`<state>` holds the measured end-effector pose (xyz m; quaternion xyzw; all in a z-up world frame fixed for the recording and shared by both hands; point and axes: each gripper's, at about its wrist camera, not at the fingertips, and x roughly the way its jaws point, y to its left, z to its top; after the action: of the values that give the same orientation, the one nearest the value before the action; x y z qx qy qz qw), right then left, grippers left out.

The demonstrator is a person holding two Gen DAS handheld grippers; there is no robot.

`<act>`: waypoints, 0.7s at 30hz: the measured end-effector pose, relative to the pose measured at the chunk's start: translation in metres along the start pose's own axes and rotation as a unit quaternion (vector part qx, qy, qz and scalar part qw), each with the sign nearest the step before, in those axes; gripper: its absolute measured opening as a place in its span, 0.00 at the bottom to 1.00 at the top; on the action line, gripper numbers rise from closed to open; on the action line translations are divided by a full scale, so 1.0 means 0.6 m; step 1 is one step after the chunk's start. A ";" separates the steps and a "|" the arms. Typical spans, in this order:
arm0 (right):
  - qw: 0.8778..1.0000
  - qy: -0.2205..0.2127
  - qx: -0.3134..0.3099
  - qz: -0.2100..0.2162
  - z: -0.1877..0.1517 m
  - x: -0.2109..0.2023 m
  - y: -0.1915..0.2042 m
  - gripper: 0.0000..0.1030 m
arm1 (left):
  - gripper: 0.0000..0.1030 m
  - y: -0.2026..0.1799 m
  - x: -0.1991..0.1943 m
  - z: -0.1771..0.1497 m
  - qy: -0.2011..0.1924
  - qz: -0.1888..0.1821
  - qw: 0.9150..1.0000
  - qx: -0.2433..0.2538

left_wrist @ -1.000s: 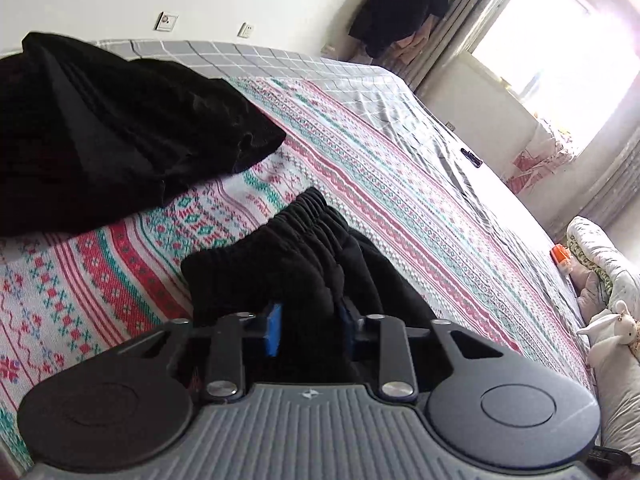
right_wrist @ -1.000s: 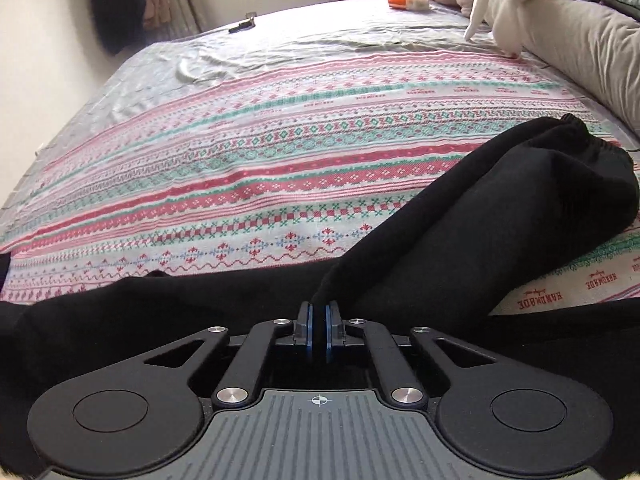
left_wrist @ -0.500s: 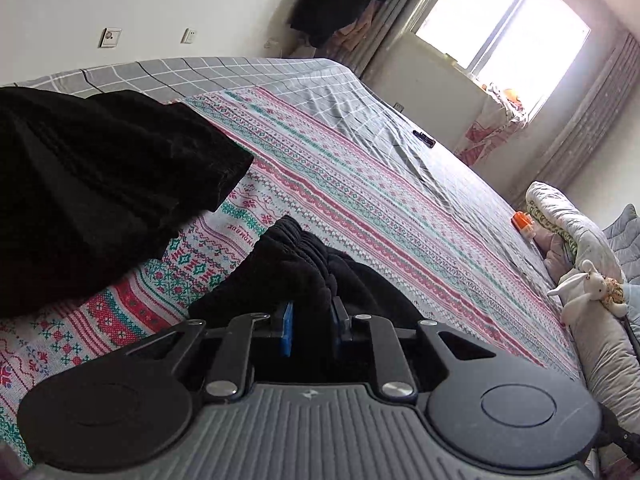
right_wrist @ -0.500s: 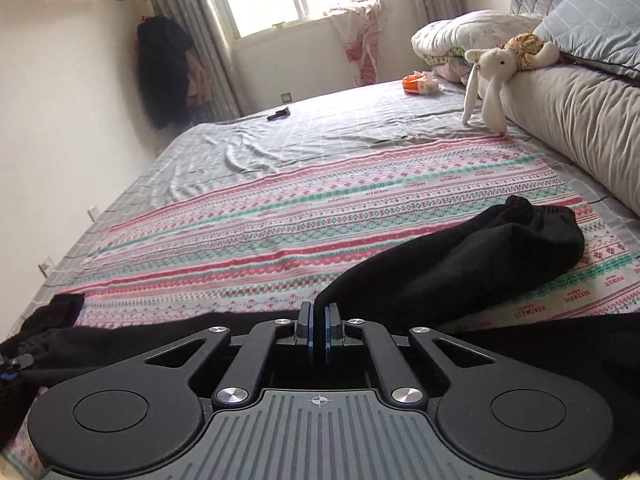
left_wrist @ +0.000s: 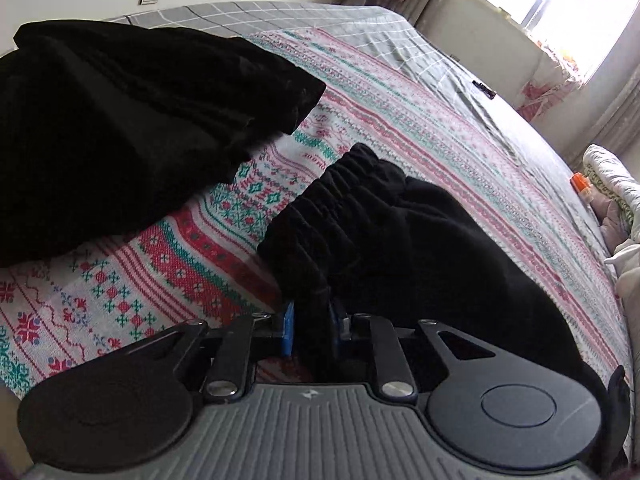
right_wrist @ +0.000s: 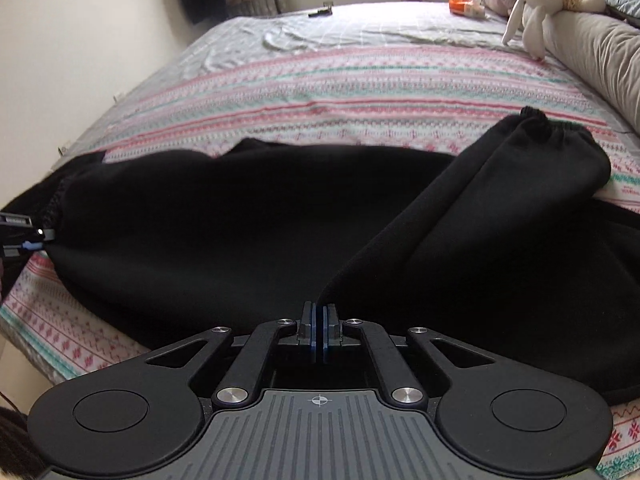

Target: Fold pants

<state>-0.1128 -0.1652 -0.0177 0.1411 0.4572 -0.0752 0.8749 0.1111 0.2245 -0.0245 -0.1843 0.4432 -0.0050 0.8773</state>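
Black pants (right_wrist: 248, 232) lie across the patterned bed cover (right_wrist: 360, 92). My right gripper (right_wrist: 319, 334) is shut on a fold of the pants; one leg runs up to its elastic cuff (right_wrist: 560, 136) at right. My left gripper (left_wrist: 311, 330) is shut on the gathered elastic waistband (left_wrist: 340, 208) of the pants, which bunches up in front of it. The left gripper also shows at the left edge of the right wrist view (right_wrist: 24, 236), holding the pants' end.
A second heap of black clothing (left_wrist: 120, 120) lies at the left of the bed. A stuffed rabbit (right_wrist: 536, 12), a grey bolster (right_wrist: 600, 64), an orange object (right_wrist: 460, 5) and a small dark remote (right_wrist: 320, 11) lie at the far side.
Both grippers have come down toward the bed with the pants held. The pants now lie spread wide across the cover. The left gripper's jaws stay pinched on the waistband.
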 end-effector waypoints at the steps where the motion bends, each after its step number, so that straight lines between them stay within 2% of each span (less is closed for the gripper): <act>1: 1.000 0.014 -0.001 -0.002 -0.003 0.013 -0.002 0.02 | 0.38 -0.003 -0.002 -0.003 0.004 0.006 1.000 0.002; 4: 1.000 0.026 0.007 0.009 -0.002 0.027 -0.013 0.06 | 0.50 -0.012 -0.017 -0.012 0.000 0.024 1.000 0.012; 6: 0.999 0.030 0.016 0.022 0.008 0.017 -0.019 0.11 | 0.64 -0.022 -0.033 -0.018 -0.006 0.032 0.999 0.028; 7: 0.999 0.028 0.019 0.027 0.013 0.011 -0.024 0.12 | 0.66 -0.029 -0.044 -0.024 -0.010 0.033 0.999 0.039; 12: 1.000 -0.014 0.022 -0.006 0.040 -0.024 -0.054 0.45 | 0.88 -0.071 -0.083 -0.051 -0.031 0.009 0.995 0.090; 13: 0.999 -0.020 0.027 -0.013 0.047 -0.028 -0.063 0.53 | 0.89 -0.081 -0.086 -0.055 -0.033 0.001 0.995 0.099; 14: 0.999 -0.024 0.033 -0.019 0.053 -0.031 -0.072 0.57 | 0.91 -0.094 -0.087 -0.059 -0.034 -0.007 0.994 0.107; 16: 0.998 -0.026 0.048 -0.025 0.065 -0.033 -0.093 0.58 | 0.94 -0.121 -0.083 -0.068 -0.031 -0.023 0.992 0.124; 20: 0.998 -0.014 0.054 -0.032 0.091 -0.027 -0.121 0.78 | 0.99 -0.189 -0.065 -0.089 -0.017 -0.051 0.986 0.158; 21: 0.998 -0.015 0.052 -0.036 0.095 -0.027 -0.124 0.78 | 1.00 -0.208 -0.061 -0.096 -0.014 -0.058 0.984 0.166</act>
<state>-0.0972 -0.2536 0.0130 0.1689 0.4444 -0.1324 0.8698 0.0634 0.0962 0.0137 -0.0611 0.4121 -0.1270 0.9002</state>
